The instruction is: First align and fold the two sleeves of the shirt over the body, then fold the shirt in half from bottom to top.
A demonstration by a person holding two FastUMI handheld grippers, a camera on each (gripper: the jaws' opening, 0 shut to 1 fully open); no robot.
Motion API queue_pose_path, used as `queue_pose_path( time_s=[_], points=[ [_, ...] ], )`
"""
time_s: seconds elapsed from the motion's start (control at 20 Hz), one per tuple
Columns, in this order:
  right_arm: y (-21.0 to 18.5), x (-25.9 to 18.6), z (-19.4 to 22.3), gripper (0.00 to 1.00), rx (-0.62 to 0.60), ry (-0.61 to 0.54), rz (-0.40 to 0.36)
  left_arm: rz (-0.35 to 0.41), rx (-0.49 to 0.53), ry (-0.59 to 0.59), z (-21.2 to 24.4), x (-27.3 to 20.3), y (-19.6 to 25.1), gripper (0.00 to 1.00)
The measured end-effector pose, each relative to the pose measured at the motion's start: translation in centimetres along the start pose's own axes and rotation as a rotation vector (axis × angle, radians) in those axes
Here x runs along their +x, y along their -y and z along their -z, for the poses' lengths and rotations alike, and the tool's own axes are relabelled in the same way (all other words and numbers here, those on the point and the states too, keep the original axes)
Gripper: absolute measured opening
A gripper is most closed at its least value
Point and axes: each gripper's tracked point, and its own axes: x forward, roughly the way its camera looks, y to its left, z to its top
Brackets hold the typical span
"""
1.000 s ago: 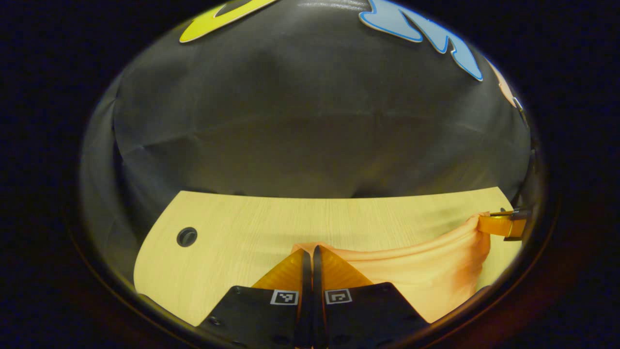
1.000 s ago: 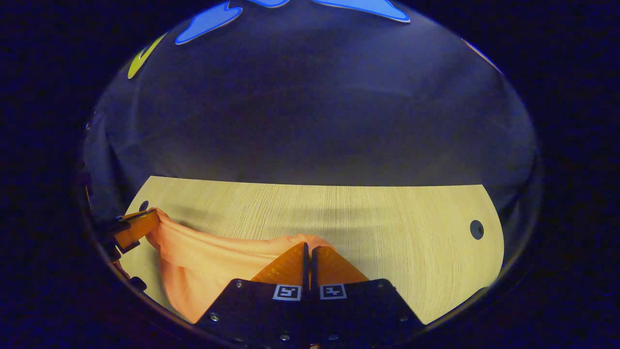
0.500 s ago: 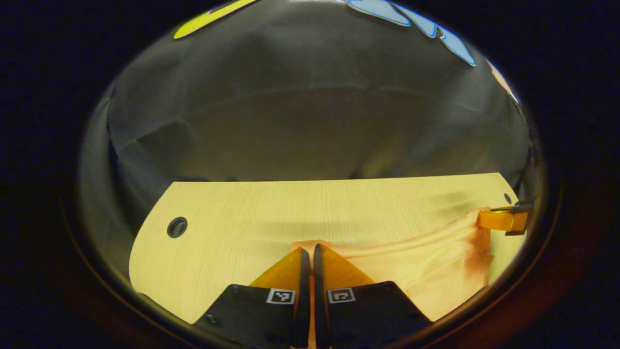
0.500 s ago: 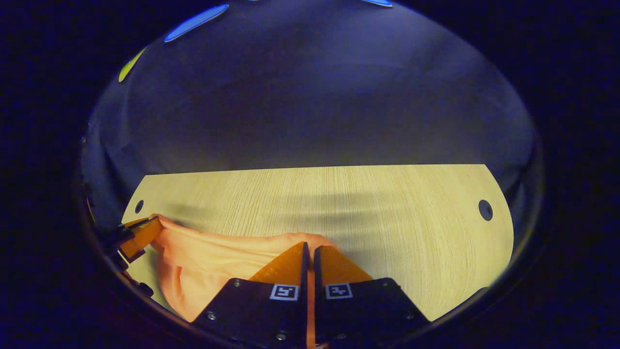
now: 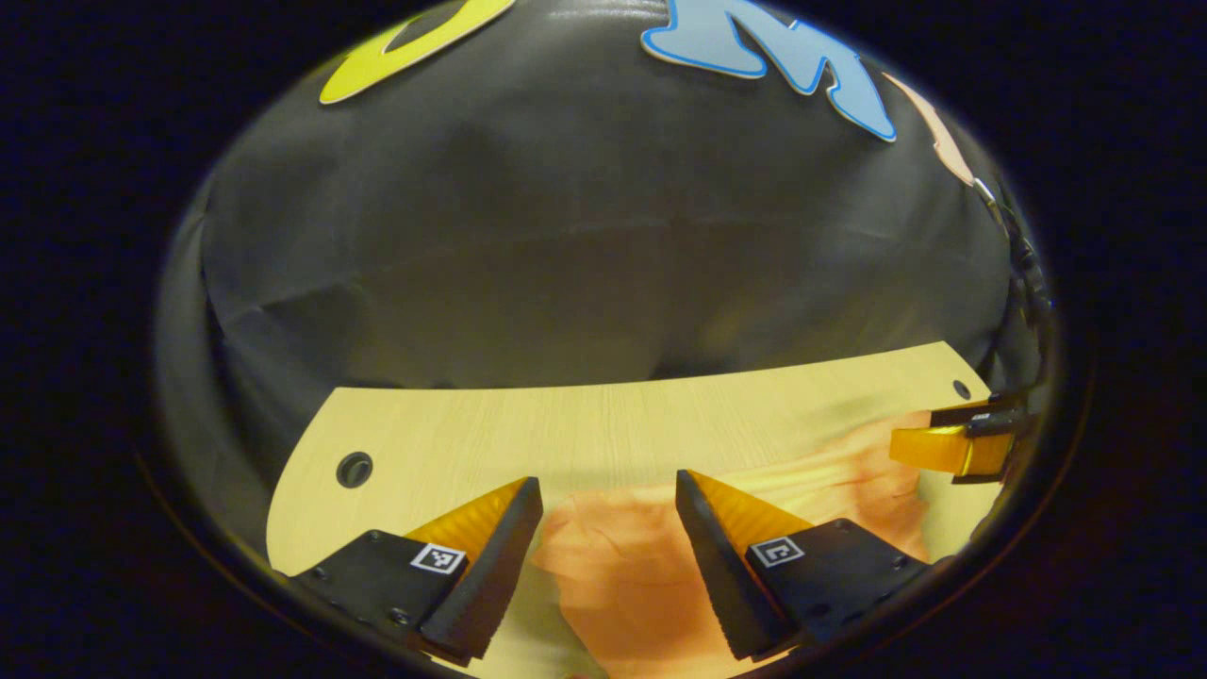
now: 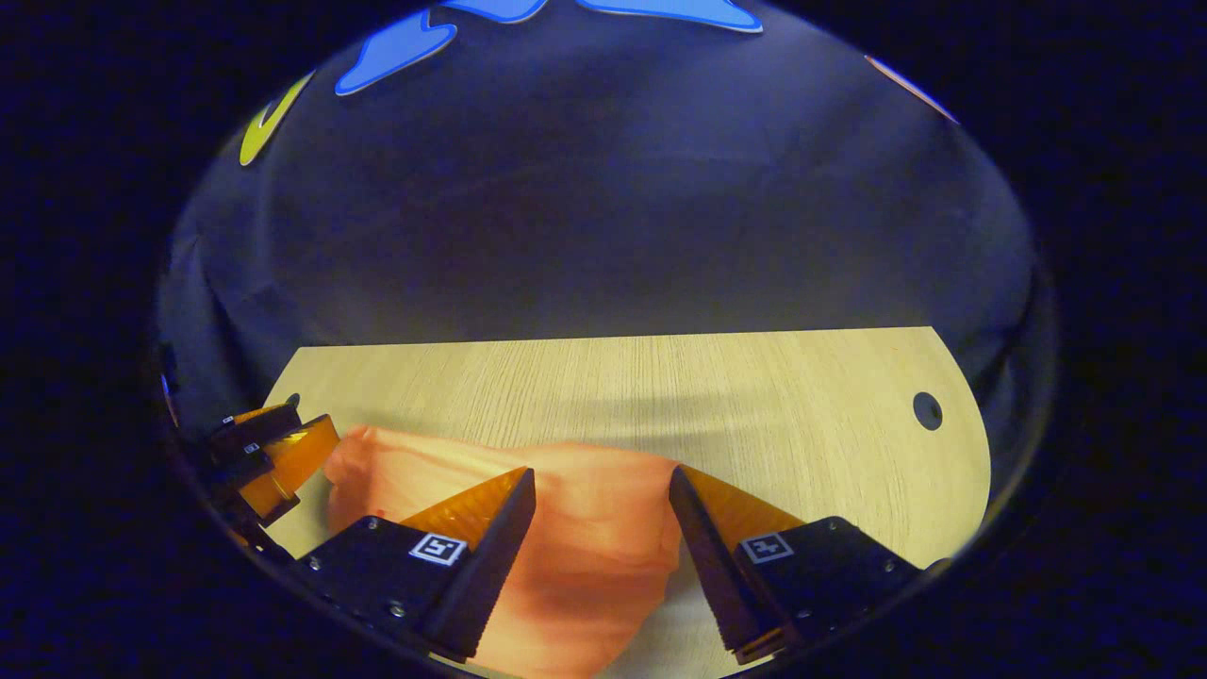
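Released within the last 0.5 s: both grippers, previously pinched shut on the shirt's edge, now spread wide. Nearest, left gripper (image 5: 608, 490) and right gripper (image 6: 602, 486), jaws apart, gripping nothing. Just beyond and beneath, orange shirt (image 6: 585, 538) lying slack and rumpled on the wooden table (image 6: 754, 396), near its front edge. Farther off, 1 cable hole (image 6: 927, 410). Judged best: withdrawn straight up, without snagging fabric, then edges checked for alignment.

A staged recording booth: a pale wood-grain tabletop (image 6: 754, 396) with round cable holes (image 6: 927, 410), backed by black cloth wall (image 6: 603, 217).
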Motion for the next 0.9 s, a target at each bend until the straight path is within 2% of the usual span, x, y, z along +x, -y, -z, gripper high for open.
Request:
queue_pose_path(
  time_s=[0.15,0.3,0.35,0.45,0.55,0.85,0.9],
  points=[
    [-0.1,-3.3,-1.8,0.90,0.001,0.057,0.005,0.013,-0.017,0.030,-2.3,-3.7,1.1,0.94],
    [0.0,-8.6,-3.7,0.90,0.005,0.123,0.006,0.018,-0.009,0.085,-5.3,-8.7,2.1,0.96],
    [-0.2,-10.6,-4.4,0.90,0.006,0.151,0.003,0.021,-0.008,0.103,-6.3,-10.6,2.5,0.91],
    [-0.7,-14.8,-5.5,0.90,0.006,0.202,-0.002,0.035,-0.004,0.143,-8.3,-14.8,3.4,0.93],
    [-1.0,-19.1,-6.0,0.90,0.005,0.252,-0.010,0.035,0.002,0.182,-9.7,-19.0,3.7,0.96],
    [-1.8,-30.8,-6.5,0.90,0.005,0.394,-0.036,0.047,0.022,0.302,-12.4,-31.9,5.0,0.96],
    [-1.9,-32.8,-6.0,0.90,-0.006,0.415,-0.031,0.050,0.023,0.319,-12.5,-33.8,5.2,0.93]
  ],
)
